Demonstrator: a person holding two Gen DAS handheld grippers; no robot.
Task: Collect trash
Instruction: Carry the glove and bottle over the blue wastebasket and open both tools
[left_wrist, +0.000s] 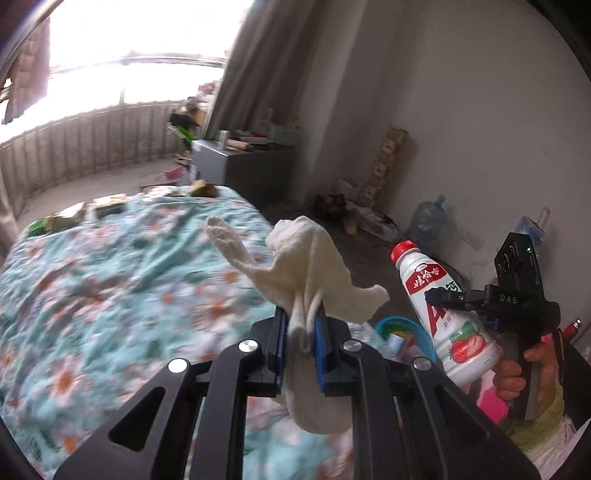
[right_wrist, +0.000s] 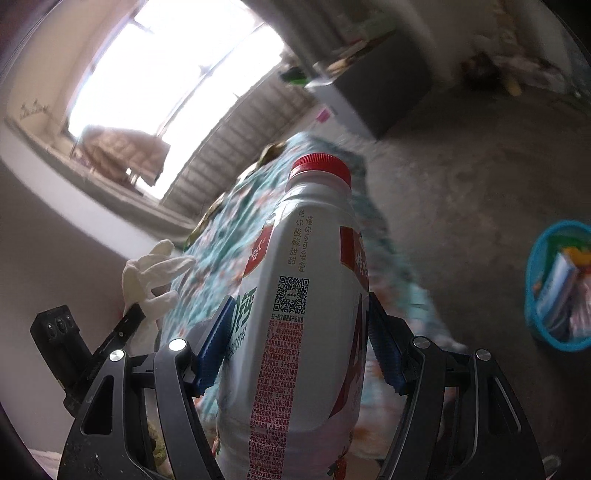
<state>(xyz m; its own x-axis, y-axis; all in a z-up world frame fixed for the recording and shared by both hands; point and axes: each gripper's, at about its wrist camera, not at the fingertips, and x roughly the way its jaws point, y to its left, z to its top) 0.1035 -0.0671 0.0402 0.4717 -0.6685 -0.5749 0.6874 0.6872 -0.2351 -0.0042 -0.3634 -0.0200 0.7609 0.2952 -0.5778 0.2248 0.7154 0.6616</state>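
My left gripper (left_wrist: 300, 326) is shut on a crumpled white tissue (left_wrist: 306, 269) and holds it above the bed's edge. The tissue also shows in the right wrist view (right_wrist: 151, 277), at the left. My right gripper (right_wrist: 295, 332) is shut on a white drink bottle (right_wrist: 299, 332) with a red cap and strawberry label. In the left wrist view the bottle (left_wrist: 447, 317) and the right gripper (left_wrist: 461, 299) are at the right. A blue trash basket (right_wrist: 557, 284) with rubbish stands on the floor at the right; its rim shows in the left wrist view (left_wrist: 402, 325) beyond my left gripper.
The bed with a teal floral cover (left_wrist: 110, 277) fills the left; several packets (left_wrist: 107, 205) lie at its far end. A grey cabinet (left_wrist: 255, 166), a water jug (left_wrist: 430, 221) and clutter stand along the wall. Grey floor (right_wrist: 461, 192) lies between bed and basket.
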